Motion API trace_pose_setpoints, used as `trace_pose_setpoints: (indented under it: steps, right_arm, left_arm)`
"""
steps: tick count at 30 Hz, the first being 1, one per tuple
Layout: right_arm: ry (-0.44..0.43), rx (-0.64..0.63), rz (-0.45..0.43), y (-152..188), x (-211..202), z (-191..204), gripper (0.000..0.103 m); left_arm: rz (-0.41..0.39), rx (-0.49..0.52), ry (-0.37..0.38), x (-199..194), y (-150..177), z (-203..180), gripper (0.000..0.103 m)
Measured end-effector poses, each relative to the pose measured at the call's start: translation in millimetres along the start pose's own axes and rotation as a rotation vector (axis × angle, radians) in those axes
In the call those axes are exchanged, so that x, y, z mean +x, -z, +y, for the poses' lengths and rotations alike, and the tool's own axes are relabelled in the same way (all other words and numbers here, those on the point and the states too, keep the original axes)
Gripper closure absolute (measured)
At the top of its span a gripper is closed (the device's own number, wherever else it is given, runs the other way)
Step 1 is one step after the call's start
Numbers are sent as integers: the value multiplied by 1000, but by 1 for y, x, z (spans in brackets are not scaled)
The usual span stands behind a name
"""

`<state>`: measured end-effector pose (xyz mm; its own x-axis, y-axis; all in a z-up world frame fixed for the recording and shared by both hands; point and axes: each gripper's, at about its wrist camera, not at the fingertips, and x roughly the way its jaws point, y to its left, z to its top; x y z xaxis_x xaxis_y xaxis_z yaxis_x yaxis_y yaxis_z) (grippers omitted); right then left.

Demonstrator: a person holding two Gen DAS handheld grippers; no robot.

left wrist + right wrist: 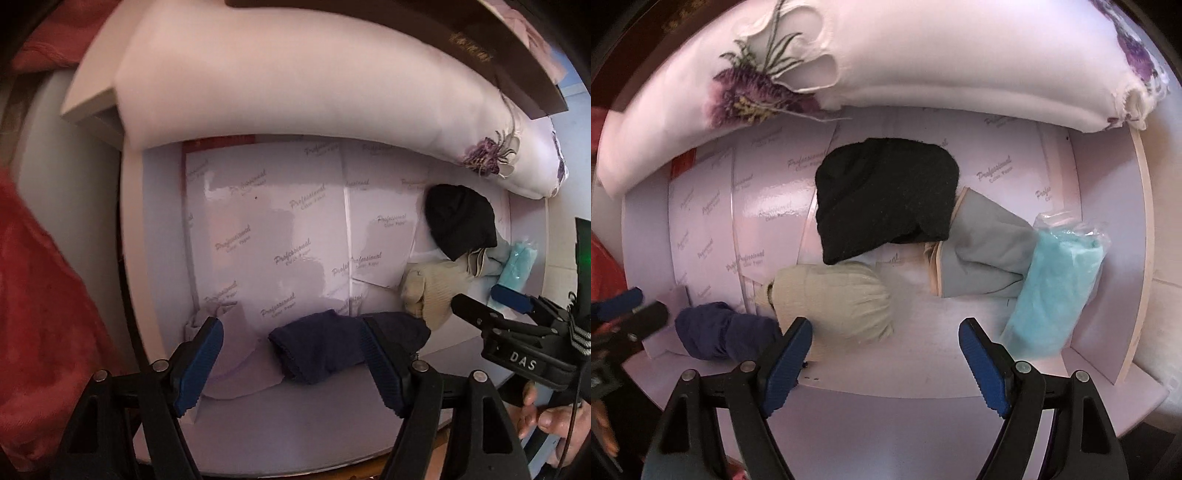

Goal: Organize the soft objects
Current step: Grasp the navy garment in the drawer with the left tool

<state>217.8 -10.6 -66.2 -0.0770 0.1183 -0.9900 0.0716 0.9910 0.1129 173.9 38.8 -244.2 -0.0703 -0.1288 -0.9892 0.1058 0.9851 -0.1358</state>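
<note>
Navy sock bundle [321,347]: soft, light, squashy; take its middle. Left gripper [291,360] fingers straddle it, apart; right gripper [886,363] fingers apart, empty.

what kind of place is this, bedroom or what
Likely a bedroom or closet corner: a floral pillow lies along the back of a paper-lined drawer or shelf holding rolled socks, such as the navy pair and the beige pair.

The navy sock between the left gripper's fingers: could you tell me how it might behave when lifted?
The navy sock looks bunched and soft, so it would probably sag and unroll when lifted. Being thin fabric, it is likely light. The ribbed pads of the open left gripper should grip it without slipping.
</note>
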Motion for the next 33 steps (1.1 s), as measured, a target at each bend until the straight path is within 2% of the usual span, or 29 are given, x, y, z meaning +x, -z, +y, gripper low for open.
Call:
trace_pose_setpoints:
  steps: [7,12,15,16,19,22,24,27,28,30,31,33]
  right_arm:
    - [-11,5,0,1,-3,-4,21]
    - [-29,23,-14,-5,-9,-5,21]
    - [-29,41,-31,-9,-14,-10,21]
    - [-29,49,-32,-10,-15,-11,21]
    - [-29,60,-29,-13,-15,-15,21]
    - [-29,66,-41,-15,-18,-18,21]
    - [-30,75,-45,-16,-19,-21,21]
    - [-27,96,-45,-17,-21,-30,21]
    - [-25,103,-48,-18,-22,-33,21]
    - [-27,114,-56,-21,-26,-41,21]
    - [-29,117,-60,-22,-28,-43,21]
    - [-42,116,-60,-23,-29,-45,22]
  left_arm:
    - [87,1,-13,23,-10,2,25]
    - [161,-5,10,42,-11,0,23]
    - [176,-2,10,49,-11,-1,21]
    - [174,-11,26,50,-11,-1,21]
    - [192,-19,141,53,-7,-4,20]
    - [224,26,179,60,1,-11,20]
    - [237,34,231,61,3,-15,20]
    - [194,38,341,50,0,-18,20]
    - [143,22,382,39,-5,-16,20]
    - [68,-27,419,21,-12,-6,20]
    - [43,-47,424,14,-15,0,20]
    - [-23,-85,388,2,-18,15,20]
